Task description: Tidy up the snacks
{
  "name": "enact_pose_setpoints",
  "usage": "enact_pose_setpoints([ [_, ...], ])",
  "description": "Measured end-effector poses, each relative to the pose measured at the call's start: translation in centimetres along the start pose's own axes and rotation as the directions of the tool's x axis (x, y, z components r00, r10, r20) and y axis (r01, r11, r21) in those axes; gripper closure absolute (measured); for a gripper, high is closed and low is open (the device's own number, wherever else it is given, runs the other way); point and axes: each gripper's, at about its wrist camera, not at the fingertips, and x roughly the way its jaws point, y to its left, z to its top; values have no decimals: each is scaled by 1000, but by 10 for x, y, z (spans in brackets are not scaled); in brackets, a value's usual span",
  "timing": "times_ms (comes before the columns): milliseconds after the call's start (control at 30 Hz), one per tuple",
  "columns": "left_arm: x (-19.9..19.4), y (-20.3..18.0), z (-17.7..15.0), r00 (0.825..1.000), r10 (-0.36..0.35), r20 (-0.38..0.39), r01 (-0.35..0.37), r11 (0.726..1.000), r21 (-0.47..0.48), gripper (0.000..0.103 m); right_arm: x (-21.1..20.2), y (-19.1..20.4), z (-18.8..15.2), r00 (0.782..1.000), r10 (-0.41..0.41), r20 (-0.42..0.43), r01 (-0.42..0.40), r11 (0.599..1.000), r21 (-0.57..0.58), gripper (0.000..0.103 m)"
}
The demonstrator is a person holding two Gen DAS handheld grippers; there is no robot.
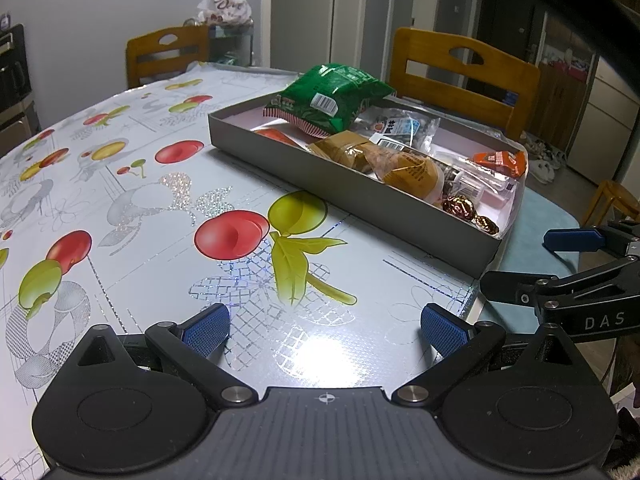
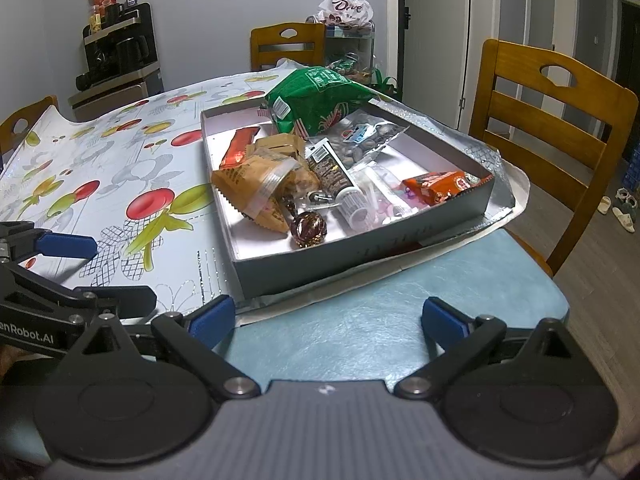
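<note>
- Left tongs (image 1: 325, 326): spread, empty, lower centre, above tabletop (image 1: 120, 184).
- Right tongs (image 2: 329, 320): spread, empty, lower centre.
- Snack box (image 2: 360, 252): frame centre, holding green bag (image 2: 320, 96).

My grippers' blue pads (image 1: 208, 330) look ribbed and rubbery on matt black plastic links. The tablecloth (image 1: 160, 208) is glossy plastic; snack wrappers (image 2: 320, 100) shine in a matt grey cardboard box (image 2: 320, 268) beside varnished wooden chairs (image 2: 552, 120).

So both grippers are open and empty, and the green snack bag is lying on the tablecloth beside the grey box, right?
Not quite. The green snack bag lies inside the grey box, on the other snacks, as the right wrist view shows. Both the left gripper and right gripper are open and empty.
</note>
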Motion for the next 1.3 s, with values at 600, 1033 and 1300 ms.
enact_pose_setpoints([
  [600,-2,-3,0,1000,-3,-1,3,1000,11,0,0,1,0,1000,-1,-1,1,1000,-3,1],
  [1033,-3,-3,0,1000,-2,-1,2,1000,15,0,0,1,0,1000,-1,0,1,1000,-3,1],
  [1300,-3,-2,0,1000,5,3,-5,1000,13,0,1,1,0,1000,-1,0,1,1000,-4,1],
])
